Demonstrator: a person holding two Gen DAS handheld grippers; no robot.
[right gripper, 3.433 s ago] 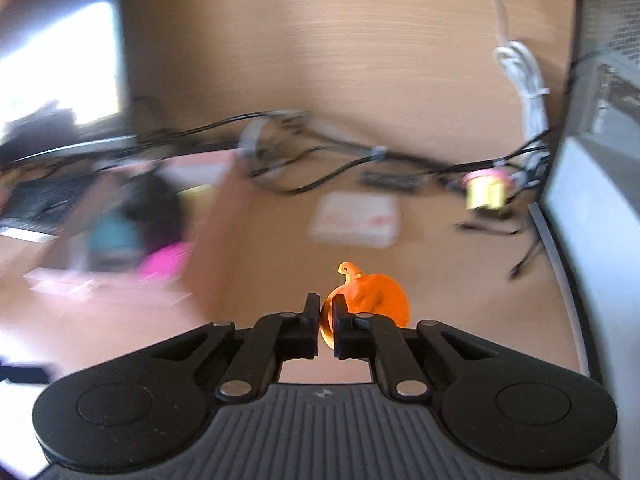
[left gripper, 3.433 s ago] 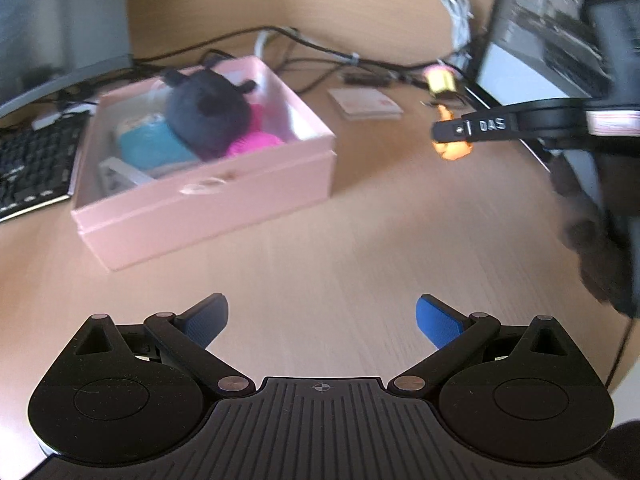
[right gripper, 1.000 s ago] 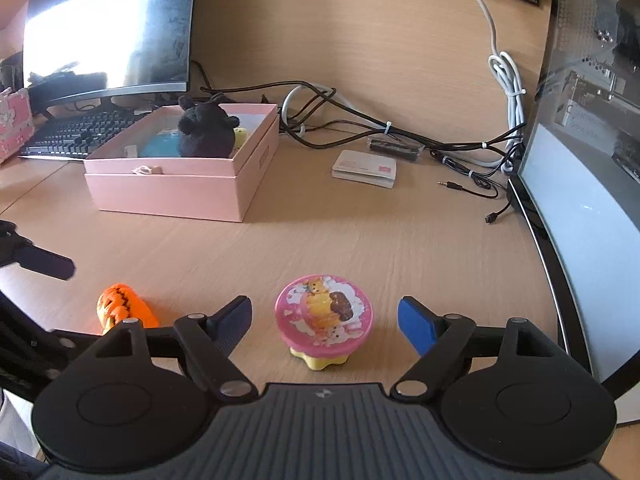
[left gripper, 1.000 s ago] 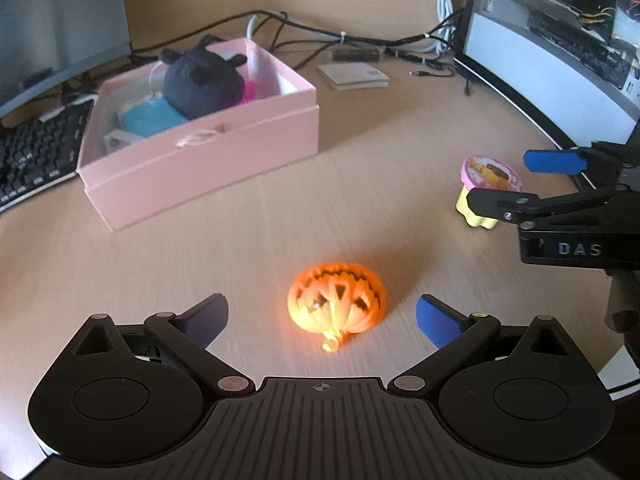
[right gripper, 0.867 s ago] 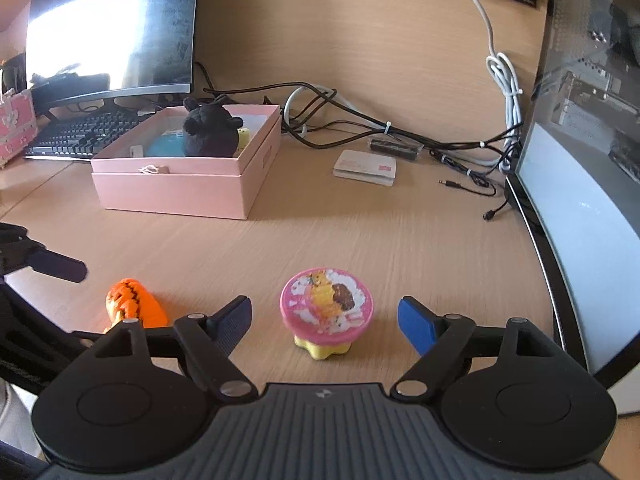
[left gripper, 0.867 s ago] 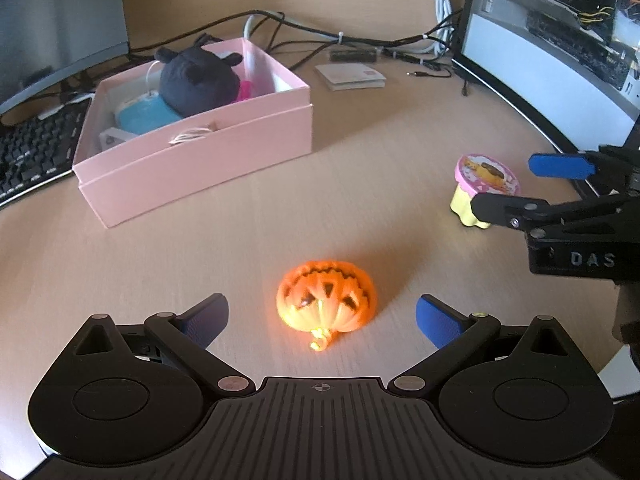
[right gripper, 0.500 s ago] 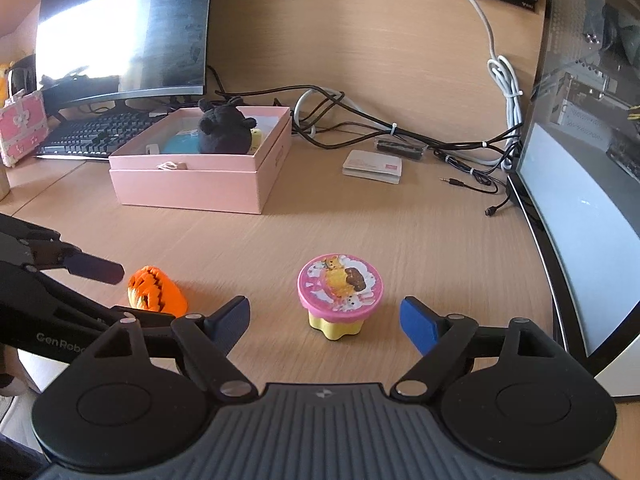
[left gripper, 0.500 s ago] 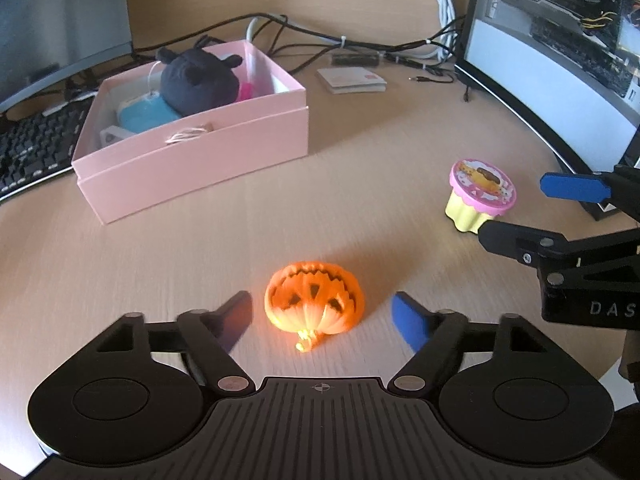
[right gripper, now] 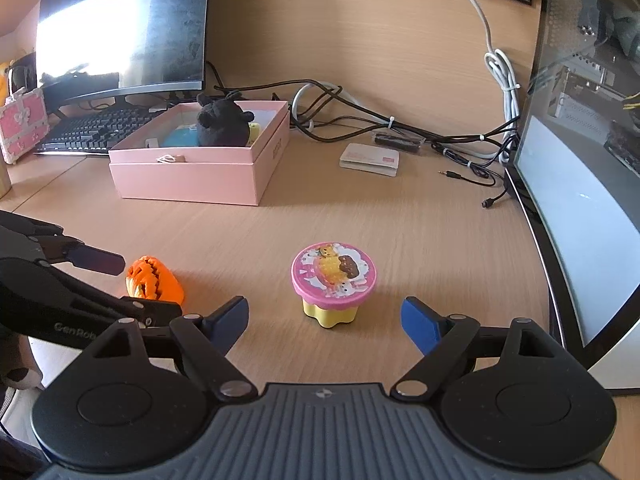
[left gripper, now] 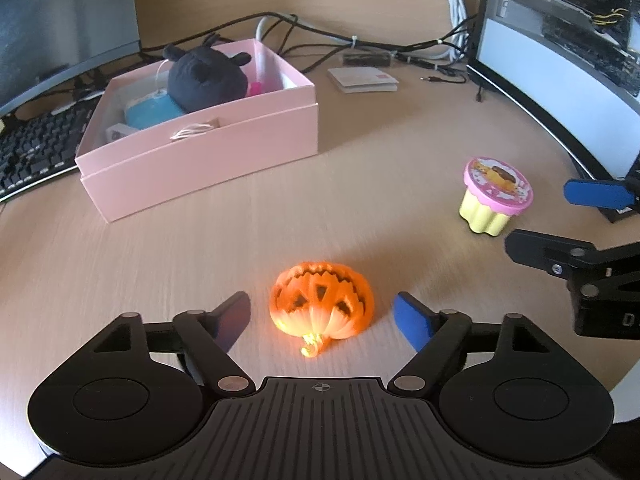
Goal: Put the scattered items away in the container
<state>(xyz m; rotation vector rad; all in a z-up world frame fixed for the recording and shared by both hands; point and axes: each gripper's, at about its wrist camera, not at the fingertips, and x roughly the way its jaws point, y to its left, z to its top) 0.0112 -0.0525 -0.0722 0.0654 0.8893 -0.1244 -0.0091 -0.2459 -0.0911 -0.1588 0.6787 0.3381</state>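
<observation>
An orange toy pumpkin (left gripper: 322,303) lies on its side on the wooden desk, between the open fingers of my left gripper (left gripper: 322,318); it also shows in the right wrist view (right gripper: 154,279). A yellow pudding cup with a pink lid (right gripper: 333,284) stands upright just ahead of my open right gripper (right gripper: 325,320); it shows in the left wrist view too (left gripper: 496,195). The pink box (left gripper: 208,156) at the back left holds a black plush (left gripper: 206,76), a blue item and a pink item. Neither gripper touches its object.
A keyboard (left gripper: 32,152) and monitor (right gripper: 120,28) stand left of the box. A card pack (left gripper: 362,80) and cables (right gripper: 400,128) lie at the back. A PC case with a glass side (right gripper: 580,160) bounds the right. A pink case (right gripper: 22,124) stands far left.
My right gripper let go of the pumpkin onto the desk and moved over to the pudding cup. My left gripper came down around the pumpkin and its fingers narrowed a little.
</observation>
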